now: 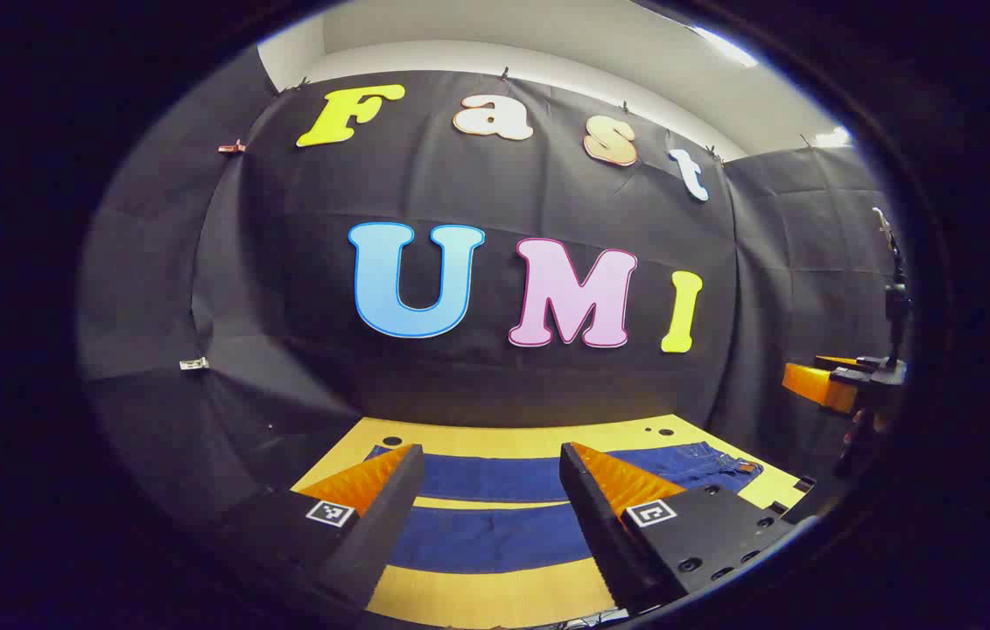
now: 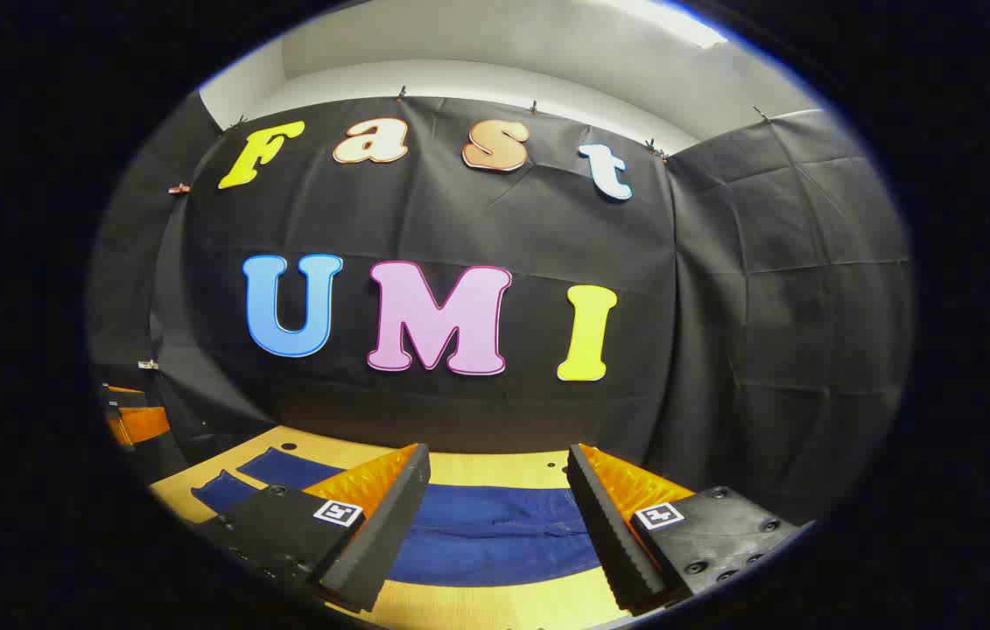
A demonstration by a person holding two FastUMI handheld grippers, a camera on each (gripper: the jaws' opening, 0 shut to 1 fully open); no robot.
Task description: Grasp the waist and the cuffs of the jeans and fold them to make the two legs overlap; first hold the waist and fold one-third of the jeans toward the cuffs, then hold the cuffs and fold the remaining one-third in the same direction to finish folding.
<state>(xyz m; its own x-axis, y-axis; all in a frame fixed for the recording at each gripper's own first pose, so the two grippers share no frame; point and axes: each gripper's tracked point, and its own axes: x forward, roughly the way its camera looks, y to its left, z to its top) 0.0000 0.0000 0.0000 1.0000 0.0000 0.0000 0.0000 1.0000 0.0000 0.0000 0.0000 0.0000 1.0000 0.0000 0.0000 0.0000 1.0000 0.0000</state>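
Dark blue jeans (image 1: 495,535) lie flat on the yellow wooden table (image 1: 495,599), the two legs side by side with a strip of table between them. Their waist (image 1: 726,471) is off to the right. My left gripper (image 1: 490,451) hovers open above the legs, nothing between its fingers. The right gripper (image 1: 840,385) shows at the far right edge, raised above the table. In the right gripper view, my right gripper (image 2: 499,451) is open above the upper part of the jeans (image 2: 495,534), and the legs (image 2: 280,468) run off to the left. The left gripper (image 2: 131,422) shows at the left edge.
Black cloth walls close in the table at the back and on both sides. The table's far edge (image 1: 530,430) has small round holes (image 1: 392,440). A thin dark pole (image 1: 895,289) rises above the right gripper in the left gripper view.
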